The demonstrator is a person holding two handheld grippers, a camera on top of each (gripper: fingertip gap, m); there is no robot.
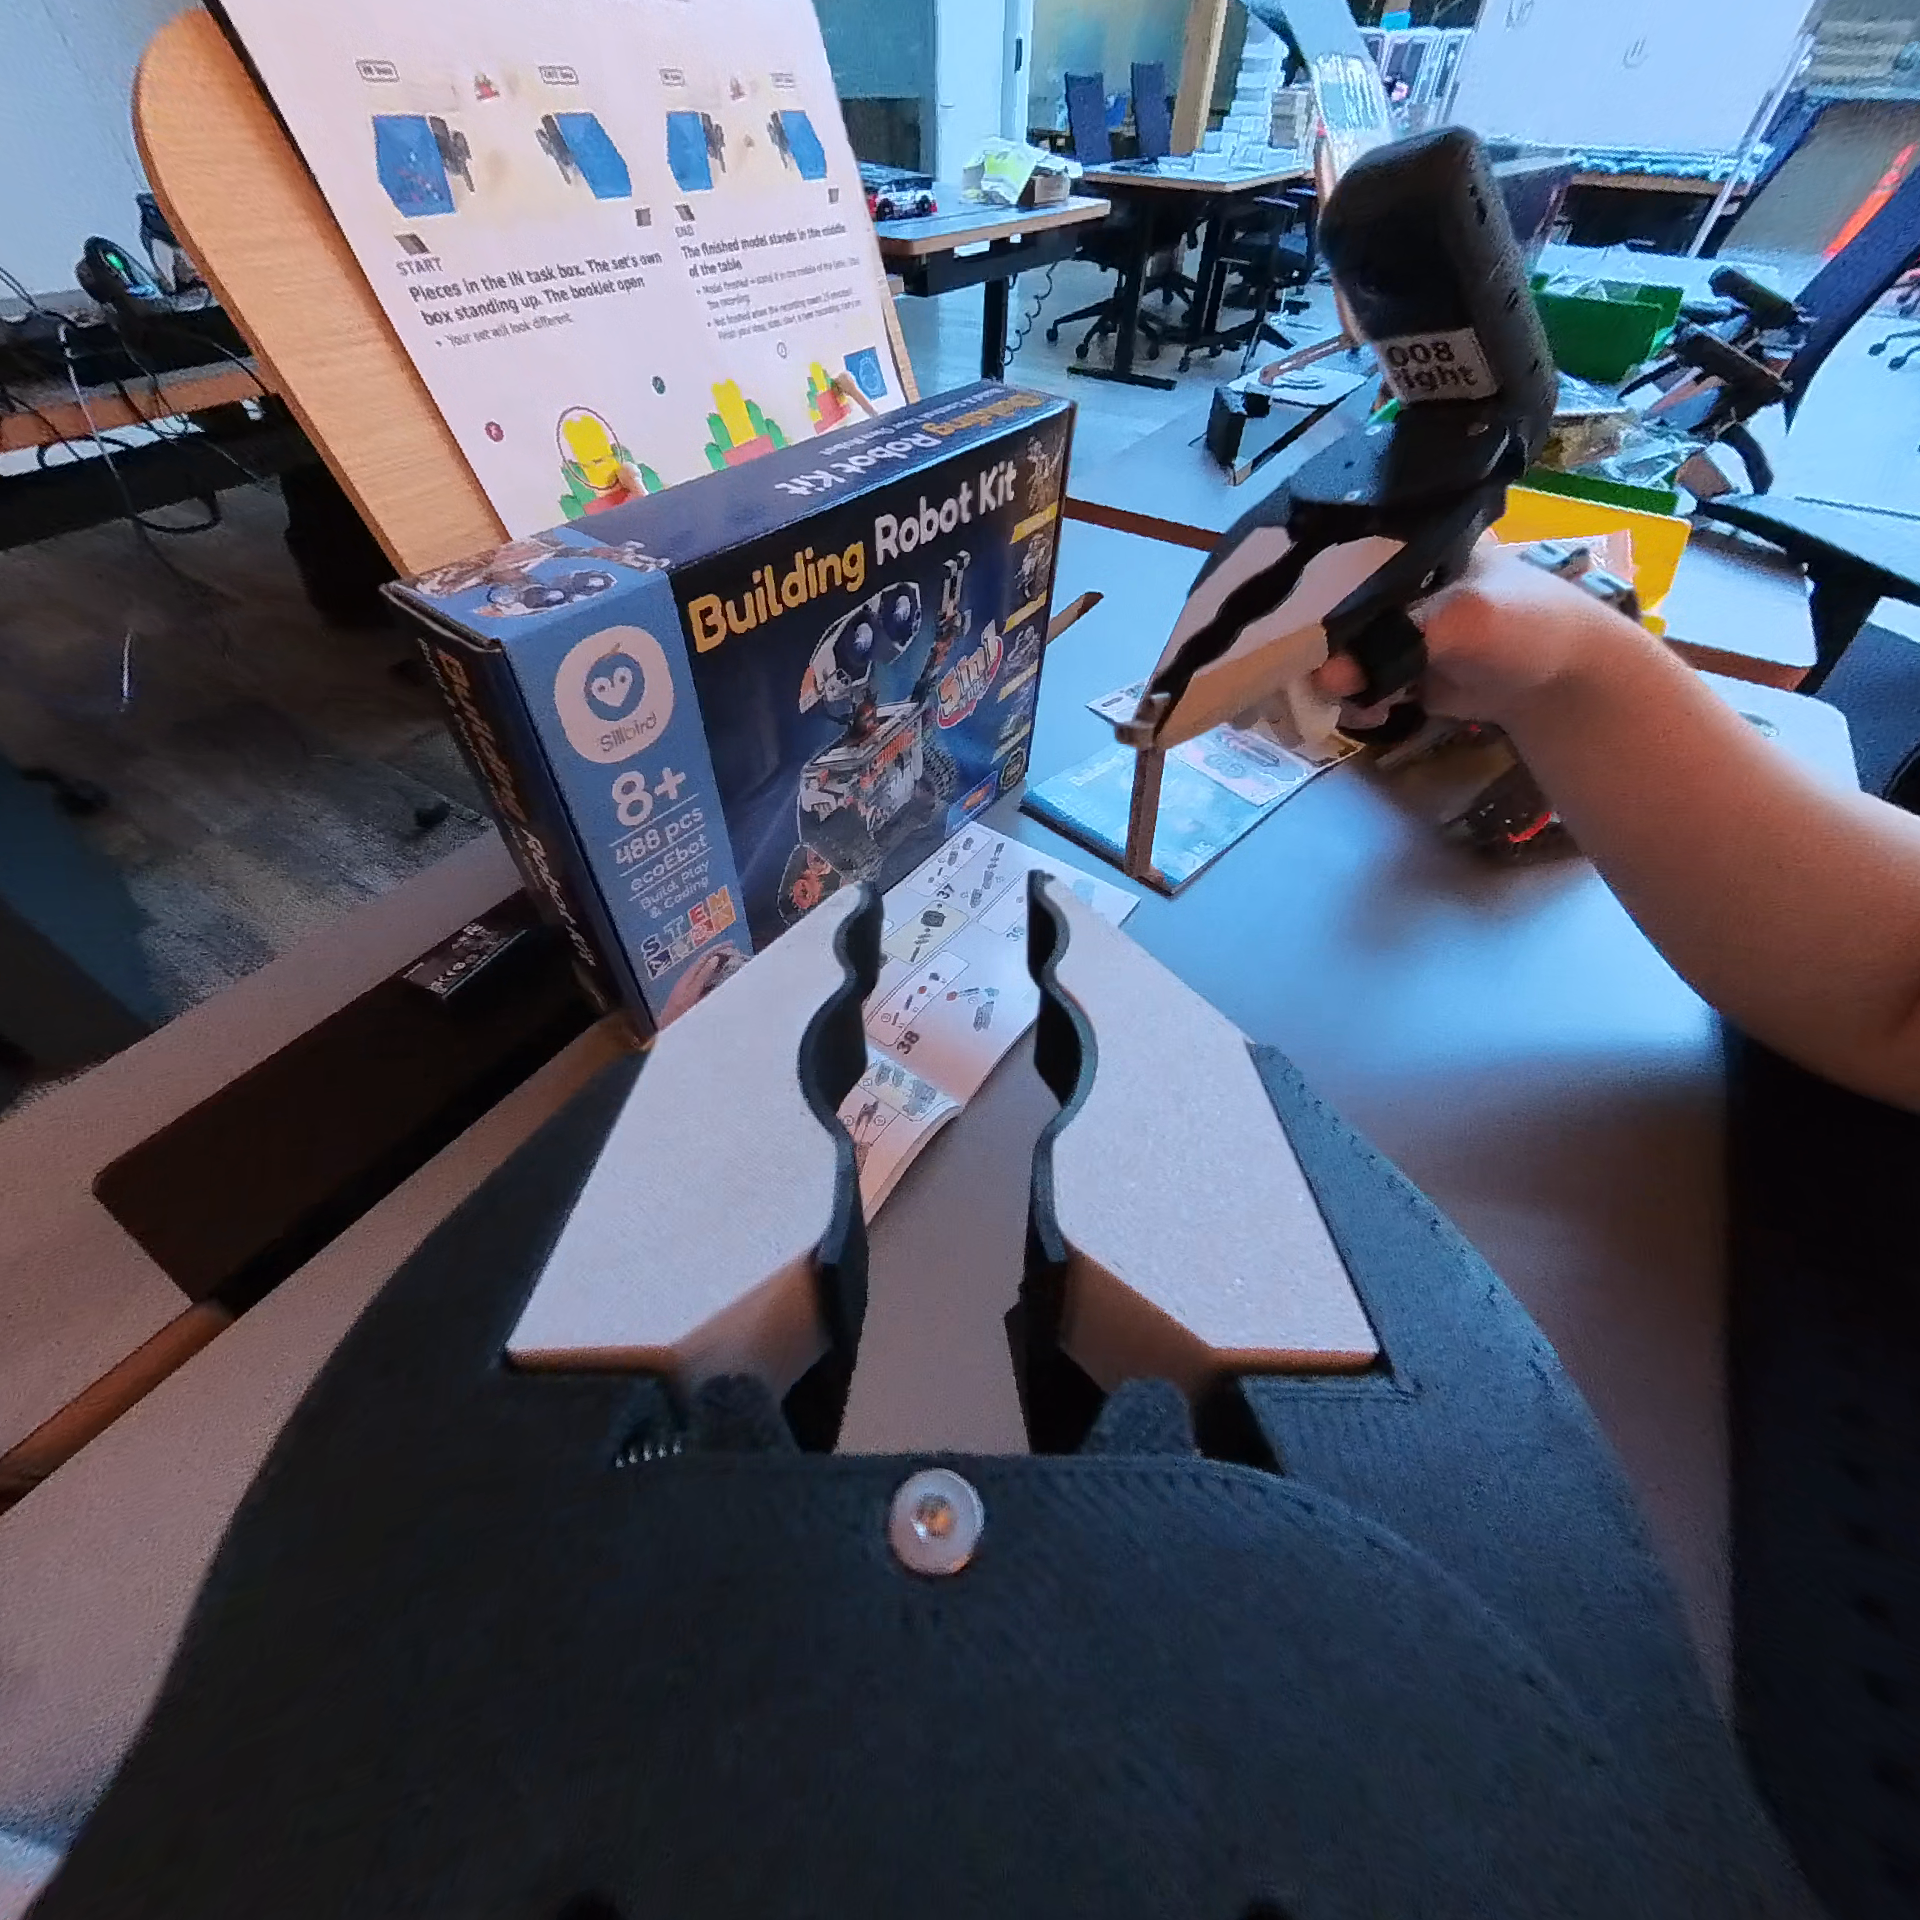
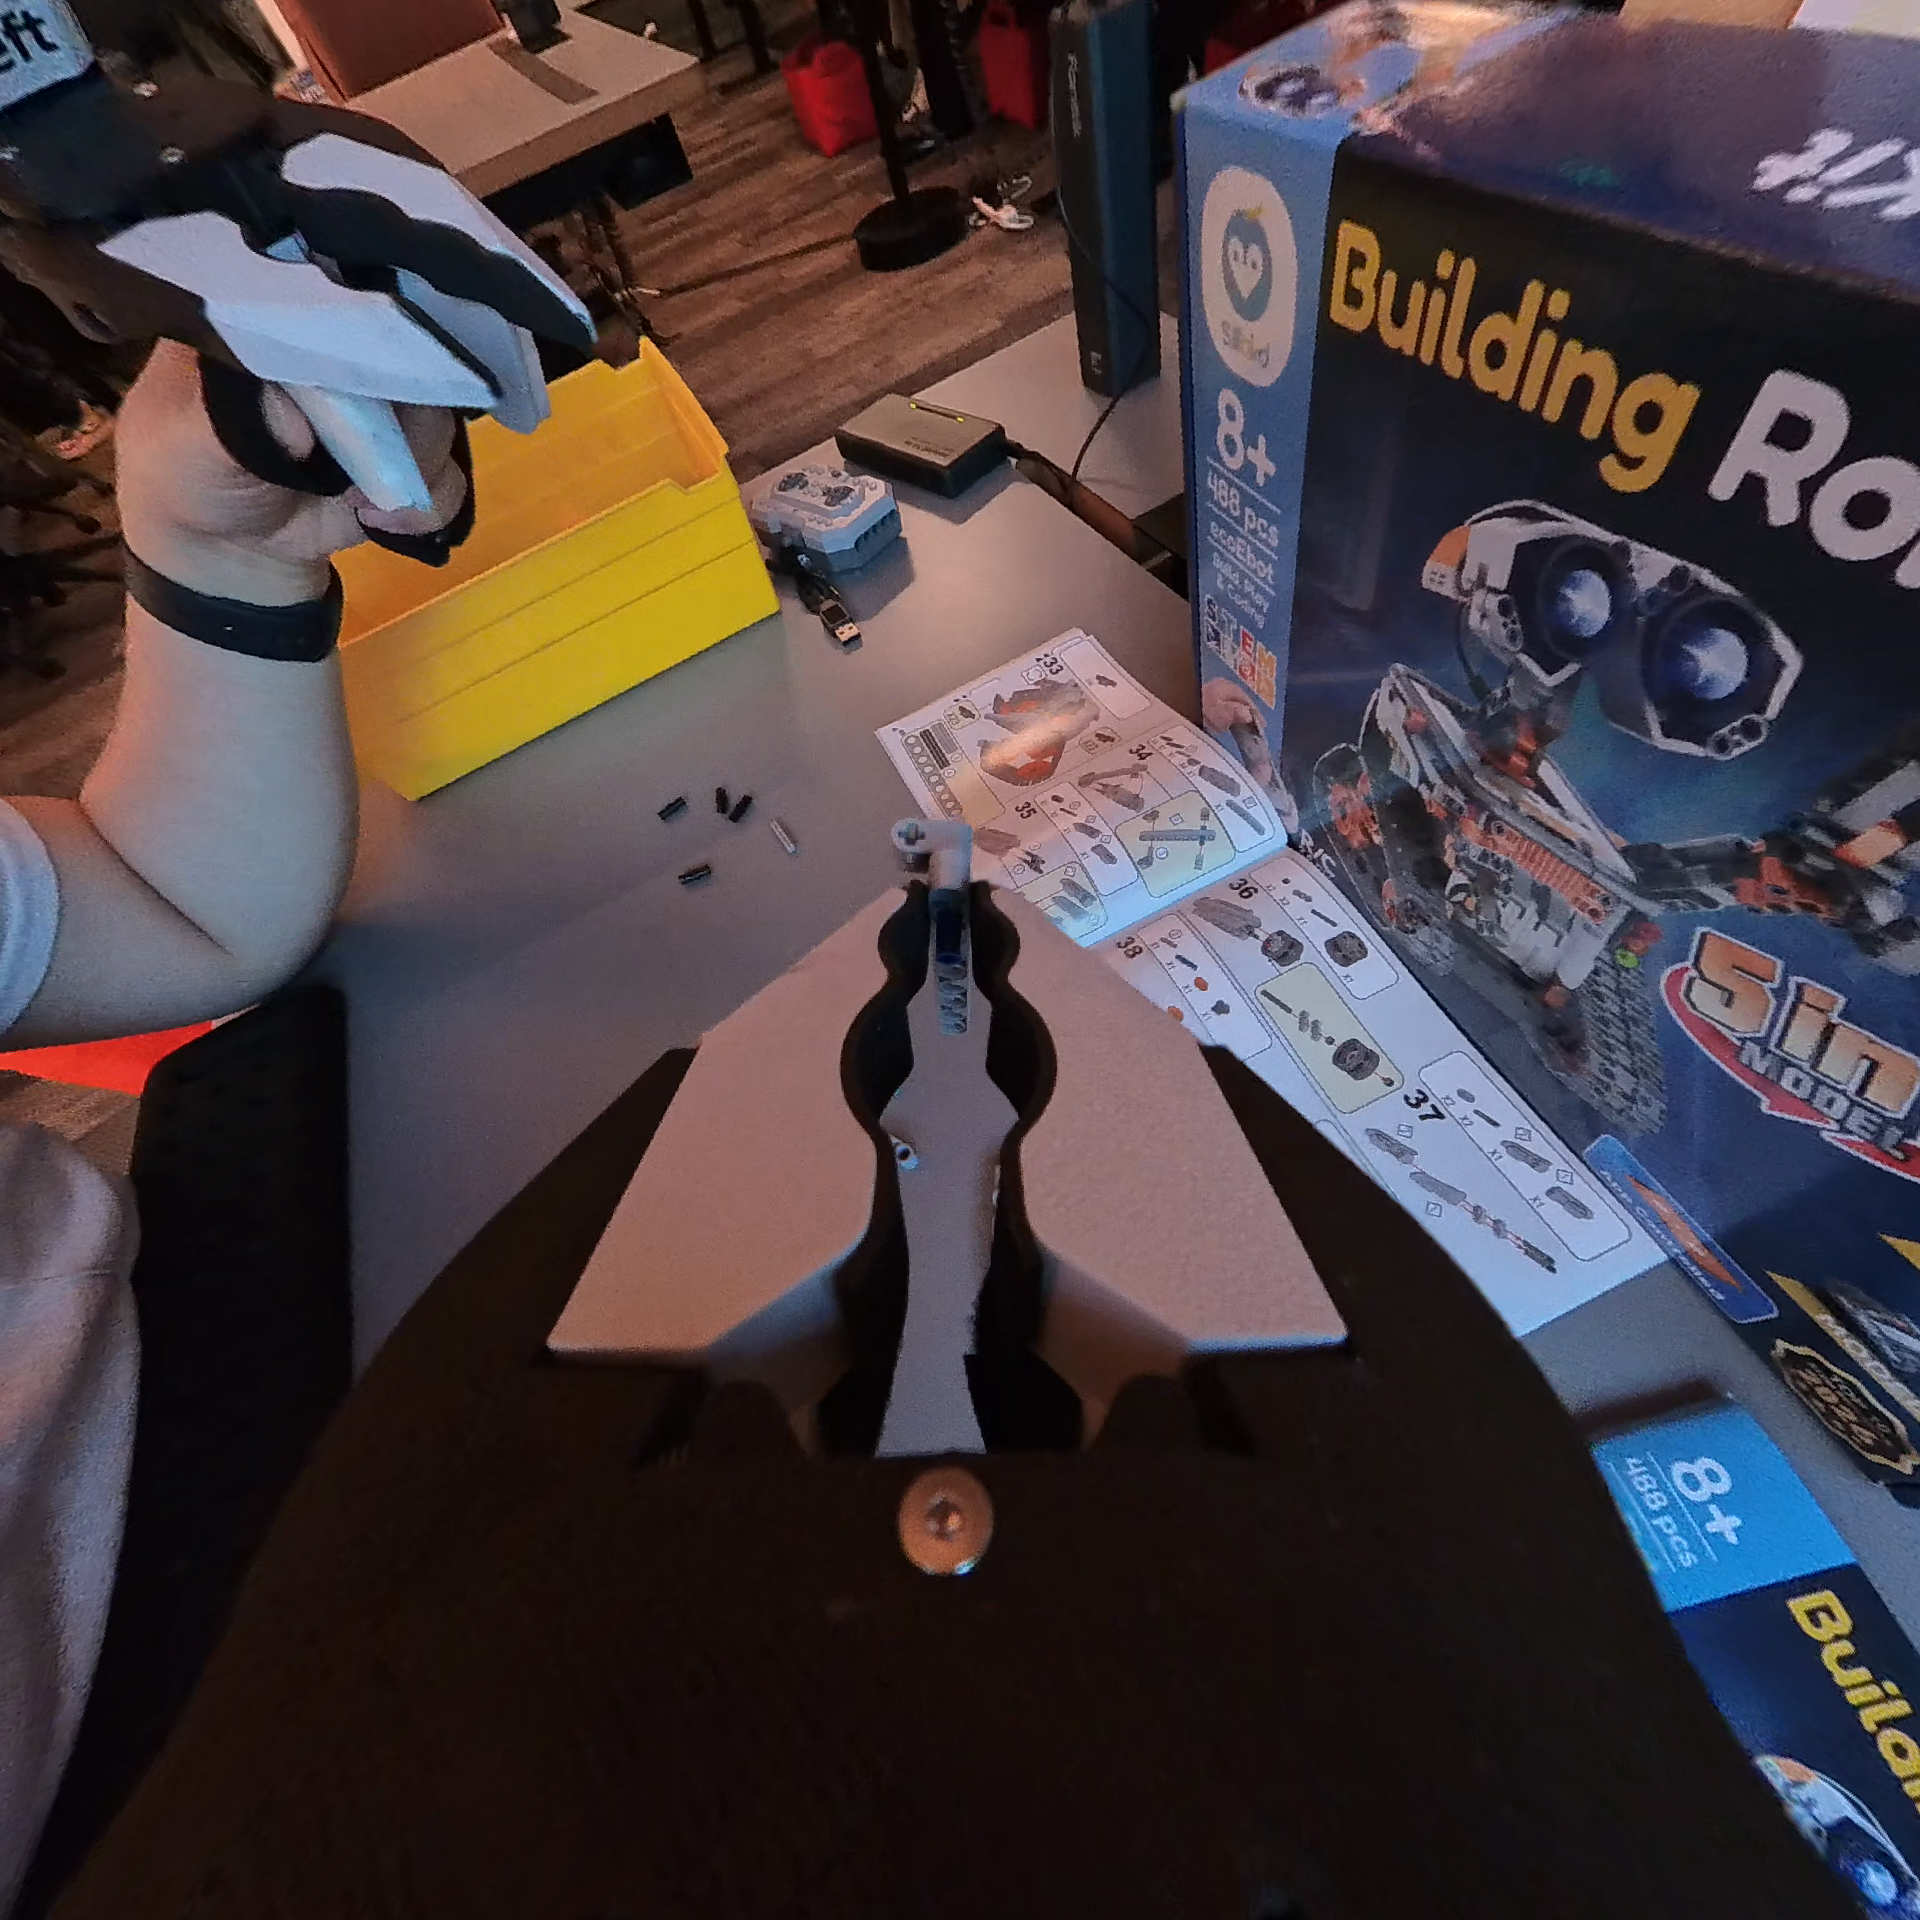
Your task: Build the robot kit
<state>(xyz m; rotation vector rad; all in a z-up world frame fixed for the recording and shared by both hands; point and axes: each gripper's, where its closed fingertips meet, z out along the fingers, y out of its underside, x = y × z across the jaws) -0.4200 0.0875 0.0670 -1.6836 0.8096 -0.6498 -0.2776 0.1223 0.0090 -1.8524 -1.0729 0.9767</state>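
Observation:
My right gripper (image 2: 940, 896) is shut on a small grey holed beam (image 2: 948, 966) with a white angled connector (image 2: 935, 840) sticking out past the tips, held above the grey table (image 2: 582, 935). It also shows in the left wrist view (image 1: 1141, 727), held by a hand (image 1: 1507, 655) up at the right. My left gripper (image 1: 951, 925) is open and empty, over the open instruction booklet (image 1: 935, 1023) in front of the blue kit box (image 1: 790, 707). In the right wrist view the left gripper (image 2: 509, 384) hangs raised at the upper left, above a yellow bin (image 2: 561, 582).
Several small black pins (image 2: 707, 821) and a light pin (image 2: 782, 834) lie on the table beside the booklet (image 2: 1195, 904). A grey control unit (image 2: 826, 514) with a USB plug (image 2: 840, 627) sits behind. A printed sheet on a wooden board (image 1: 343, 343) stands behind the box (image 2: 1610, 623). The left gripper's tips are roughly 15 cm from the right gripper's.

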